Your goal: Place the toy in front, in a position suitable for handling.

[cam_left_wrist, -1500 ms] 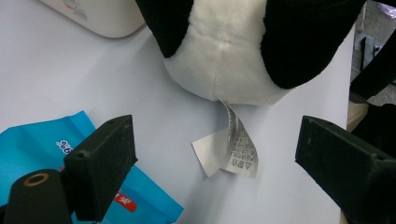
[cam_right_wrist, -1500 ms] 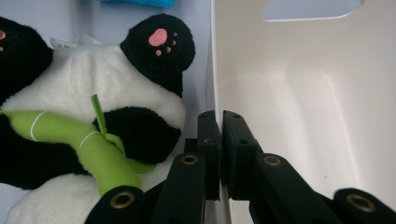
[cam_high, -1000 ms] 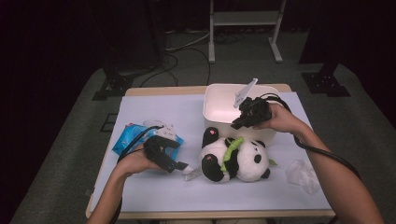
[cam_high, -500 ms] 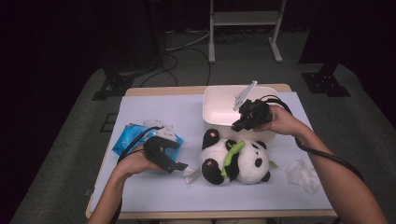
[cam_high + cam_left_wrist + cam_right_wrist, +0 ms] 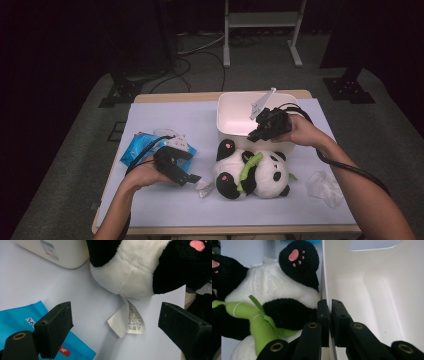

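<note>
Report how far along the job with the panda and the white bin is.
Done: the right tongs are clamped on the near wall of the white bin, steadying it. In hand: the left tongs stand open around the care tag of the plush panda, not gripping it. Left: the panda lies on the table beside the bin, so grasping and loading it probably remain.

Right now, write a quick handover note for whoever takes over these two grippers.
Right gripper: shut on the near wall of the white bin.
Left gripper: open, jaws either side of the care tag, not touching it.
Panda plush: lies on the table against the bin.
Done: bin held.
Left: probably grip the panda and lift it into the bin.
</note>
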The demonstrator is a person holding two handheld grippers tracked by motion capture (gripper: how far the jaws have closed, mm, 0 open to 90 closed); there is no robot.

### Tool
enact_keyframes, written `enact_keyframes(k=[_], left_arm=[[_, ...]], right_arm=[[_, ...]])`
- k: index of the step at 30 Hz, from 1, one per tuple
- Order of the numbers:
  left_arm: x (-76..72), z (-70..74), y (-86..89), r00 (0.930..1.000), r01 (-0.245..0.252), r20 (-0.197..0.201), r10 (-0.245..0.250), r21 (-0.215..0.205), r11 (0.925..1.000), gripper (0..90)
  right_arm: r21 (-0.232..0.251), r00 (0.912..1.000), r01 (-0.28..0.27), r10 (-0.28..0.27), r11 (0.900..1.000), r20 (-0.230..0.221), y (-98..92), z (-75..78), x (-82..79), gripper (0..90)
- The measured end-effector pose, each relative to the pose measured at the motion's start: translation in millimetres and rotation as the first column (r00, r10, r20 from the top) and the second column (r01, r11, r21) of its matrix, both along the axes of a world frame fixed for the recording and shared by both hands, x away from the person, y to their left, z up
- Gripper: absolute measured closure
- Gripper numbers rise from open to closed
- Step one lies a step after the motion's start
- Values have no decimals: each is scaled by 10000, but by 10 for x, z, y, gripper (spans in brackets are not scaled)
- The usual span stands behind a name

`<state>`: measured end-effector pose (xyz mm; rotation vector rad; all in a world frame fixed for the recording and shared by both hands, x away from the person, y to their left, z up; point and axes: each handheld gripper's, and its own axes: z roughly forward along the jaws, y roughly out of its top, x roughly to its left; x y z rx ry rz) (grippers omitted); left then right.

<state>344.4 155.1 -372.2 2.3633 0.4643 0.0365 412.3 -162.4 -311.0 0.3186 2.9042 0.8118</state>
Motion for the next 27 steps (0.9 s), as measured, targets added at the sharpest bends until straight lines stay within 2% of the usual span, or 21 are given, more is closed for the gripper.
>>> enact_keyframes(k=[5, 7, 10, 12, 14, 17, 19, 24, 27], left_arm=[[4, -5, 6, 10000, 3, -15, -3, 45, 10000, 114], [6, -6, 7, 10000, -23, -10, 23, 3, 10000, 113], [0, -4, 8, 10000, -2, -17, 2, -15, 10000, 113], [3, -8, 13, 10000, -28, -5, 28, -22, 10000, 114], [5, -16, 13, 10000, -82, -16, 82, -60, 9999, 113], [5, -17, 6, 10000, -47, -16, 47, -60, 10000, 113], [2, -19, 1, 10000, -39, -26, 39, -37, 10000, 113], [2, -27, -3, 10000, -73, -52, 73, -68, 9999, 114], [-1, -29, -9, 9999, -78, -96, 78, -51, 10000, 113]], right_arm=[[-10, 10000, 25, -25, 10000, 1, 0, -2, -11, 840], [-4, 9998, 18, -18, 10000, 175, 0, 1, -7, 824], [154, 9999, 115, -114, 9998, -63, -21, 12, 6, 793], [220, 9999, 167, -168, 9996, 37, -36, 31, -7, 730], [347, 9997, 252, -252, 9991, 12, -60, 64, -24, 717], [473, 9995, 313, -315, 9984, 42, -88, 93, -37, 651], [467, 9992, 391, -395, 9981, 81, -116, 119, -57, 651], [954, 9985, 492, -513, 9942, 198, -209, 215, -125, 622], [1297, 9990, 328, -365, 9910, 264, -255, 283, -235, 610]])
